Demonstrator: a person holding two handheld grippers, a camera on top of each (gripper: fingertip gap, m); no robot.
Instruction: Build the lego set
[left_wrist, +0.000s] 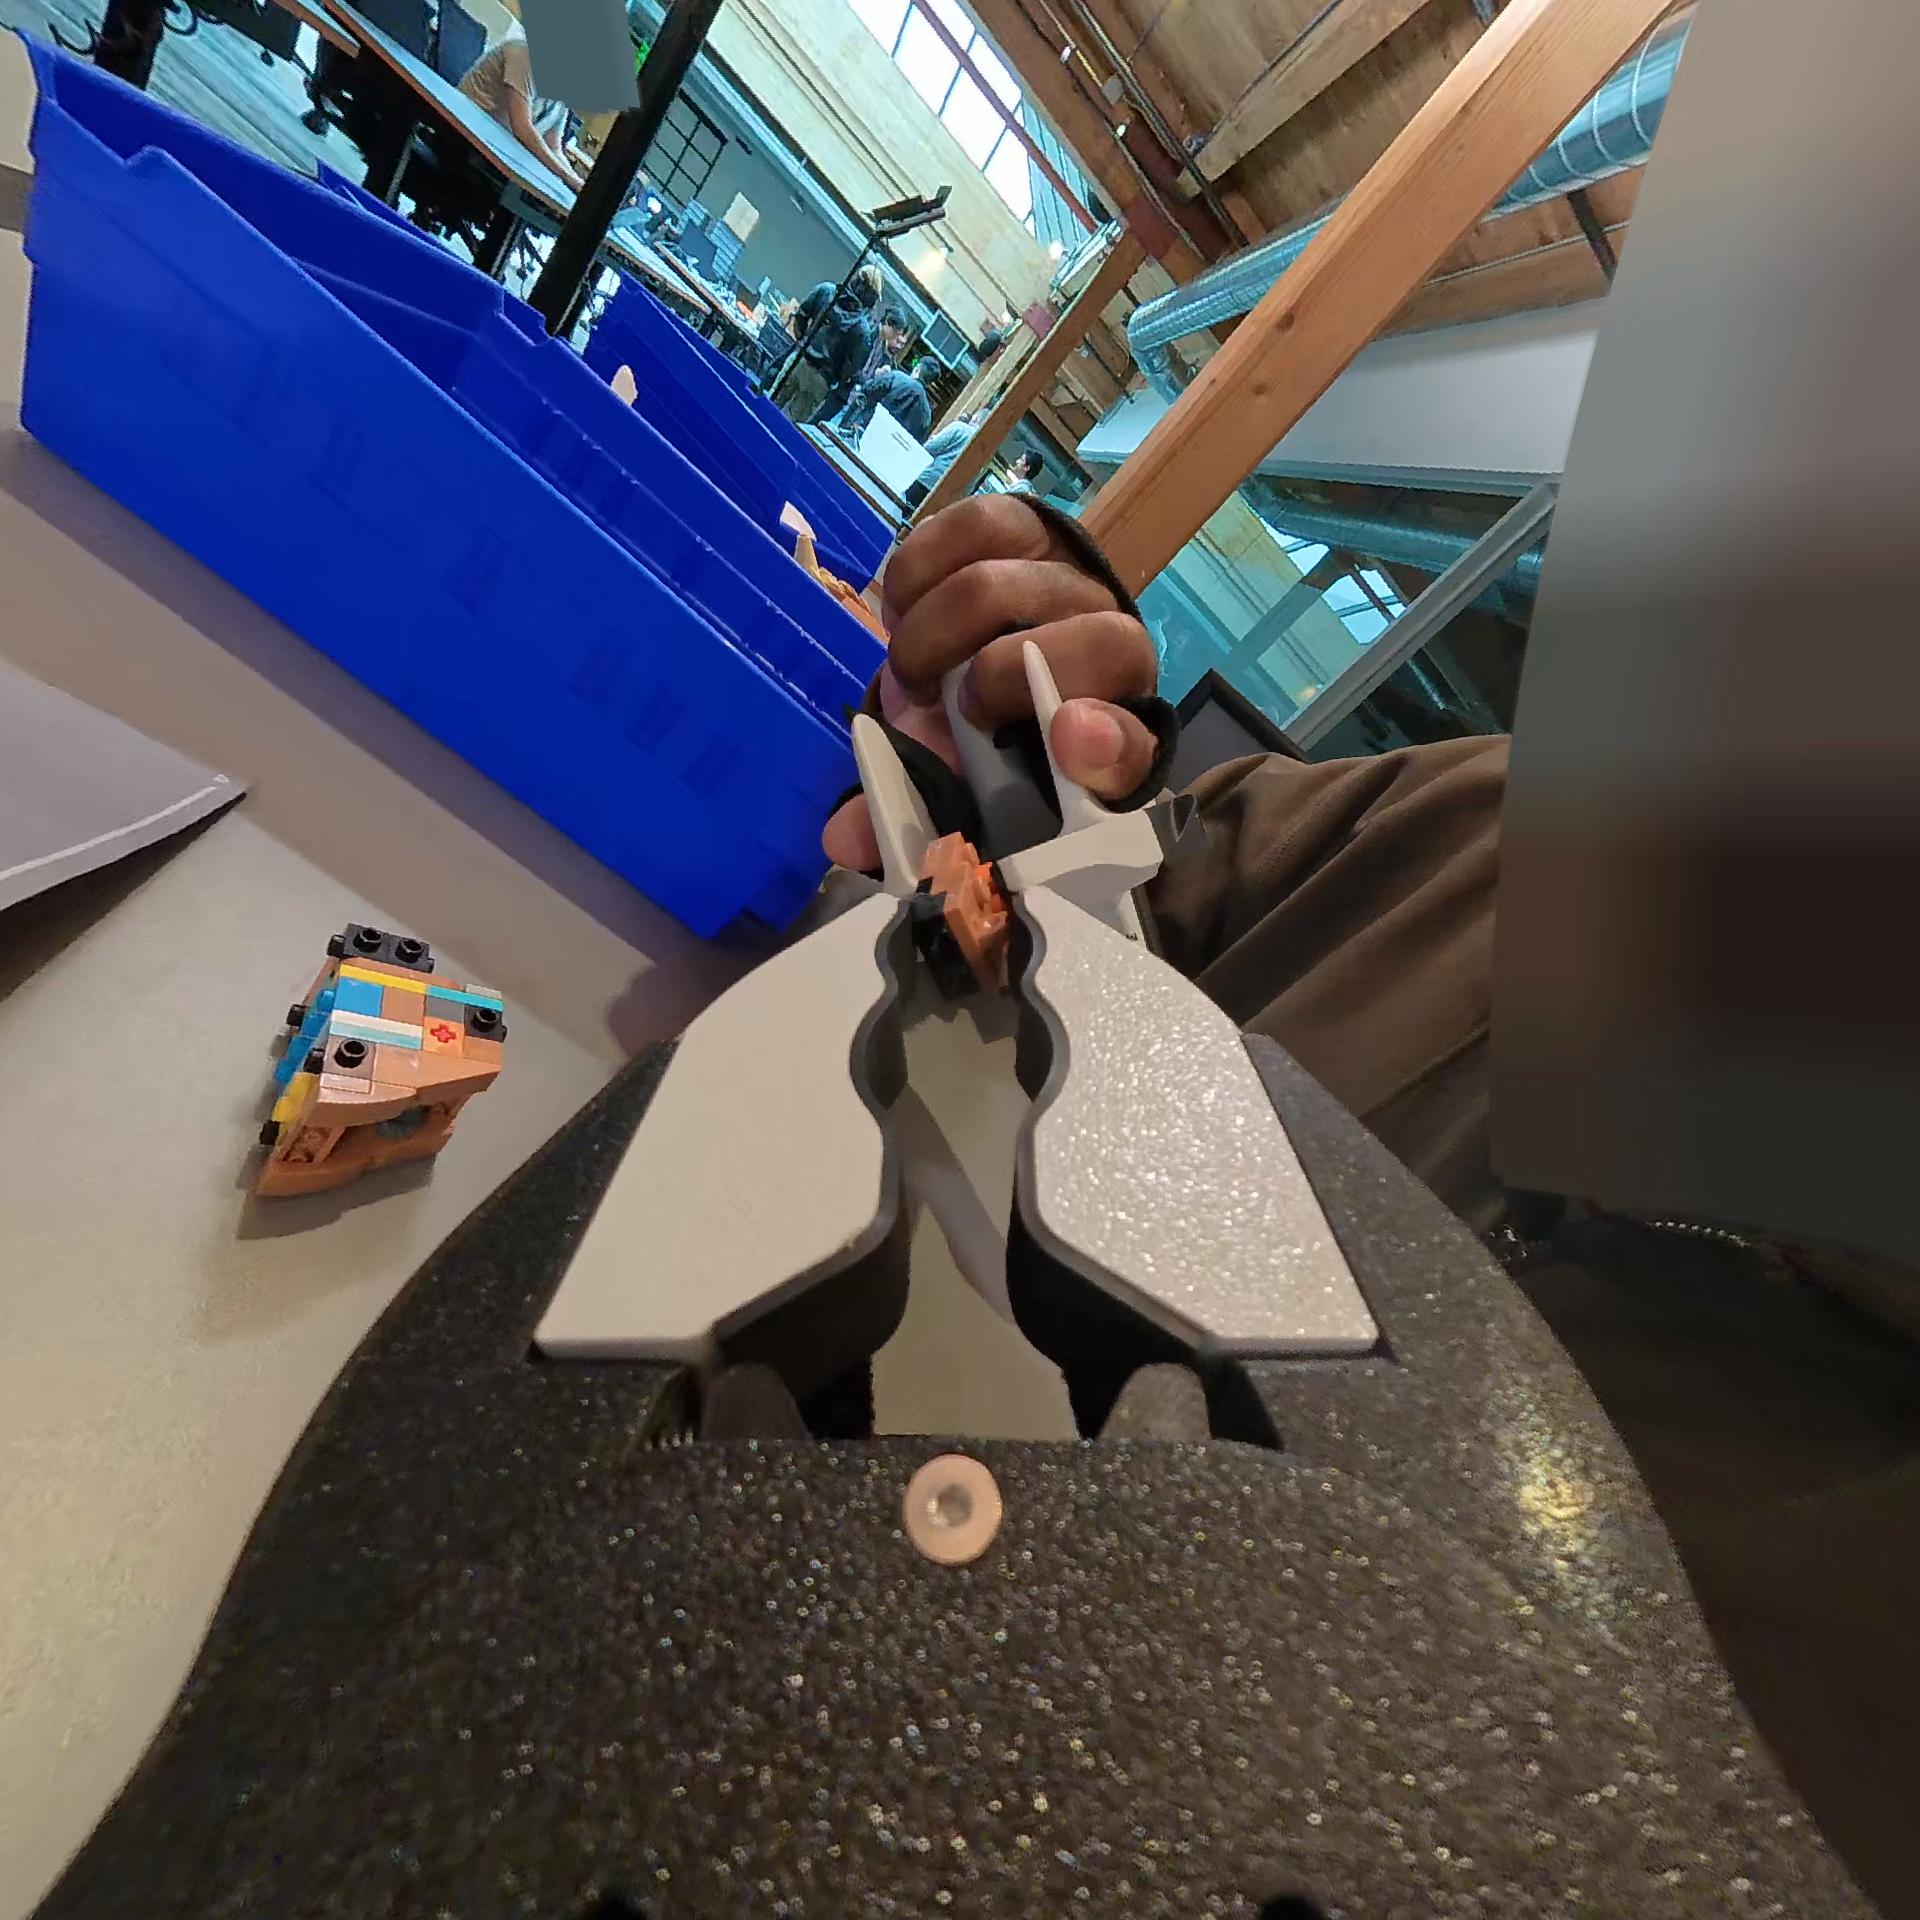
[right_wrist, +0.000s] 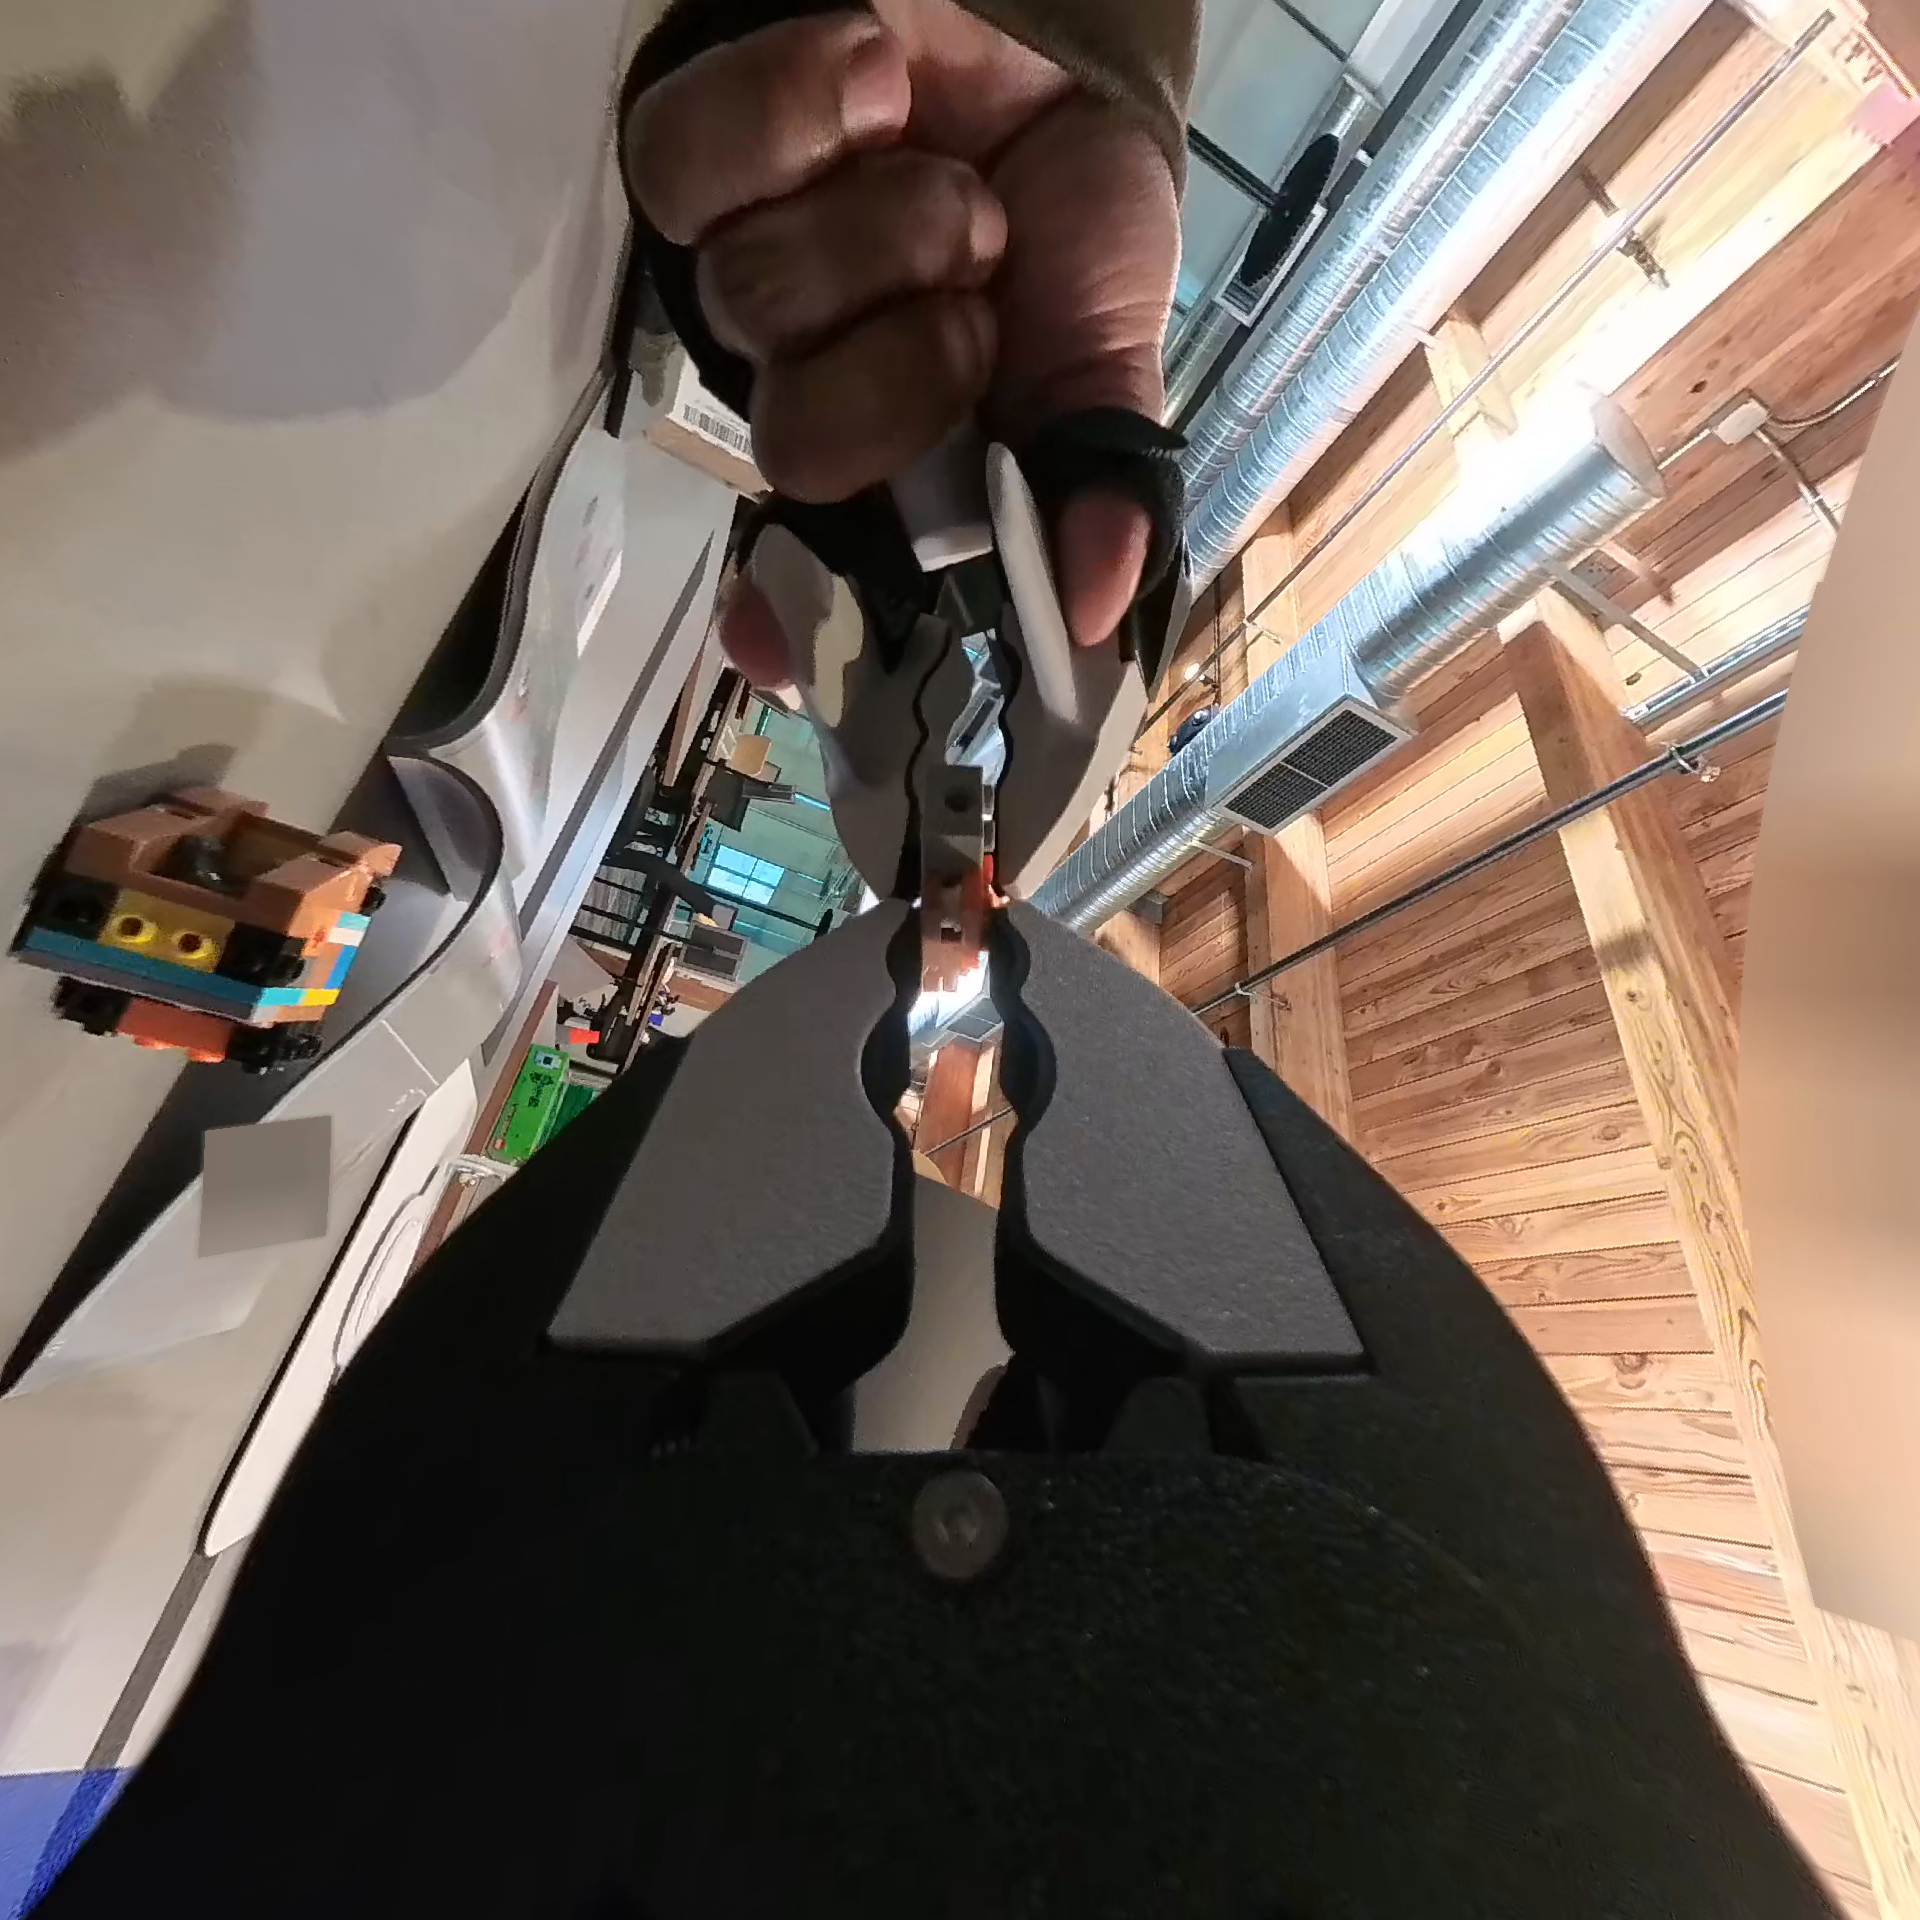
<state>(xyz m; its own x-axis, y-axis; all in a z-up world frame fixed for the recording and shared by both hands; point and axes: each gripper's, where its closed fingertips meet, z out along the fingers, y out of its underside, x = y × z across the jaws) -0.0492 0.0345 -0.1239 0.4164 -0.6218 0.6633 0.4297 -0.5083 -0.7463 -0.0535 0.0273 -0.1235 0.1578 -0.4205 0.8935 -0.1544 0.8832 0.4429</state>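
Both sets of fingers pinch the same small orange-and-black brick cluster (left_wrist: 961, 914), held in the air: the left gripper (left_wrist: 961, 930) nearly closed on one end, the right gripper (right_wrist: 954, 925) nearly closed on the other. The fingertips hide most of it, so its shape is unclear. A half-built tan, blue and black lego model (left_wrist: 379, 1060) lies on the grey counter (left_wrist: 156, 1351), well apart, near blue bins (left_wrist: 364, 436).

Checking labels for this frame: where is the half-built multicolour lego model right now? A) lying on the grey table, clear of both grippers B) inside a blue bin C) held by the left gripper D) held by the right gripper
A: the half-built lego model lies on the grey table, apart from both grippers; the left gripper and right gripper are both shut on a small orange-brown brick piece held up in the air.
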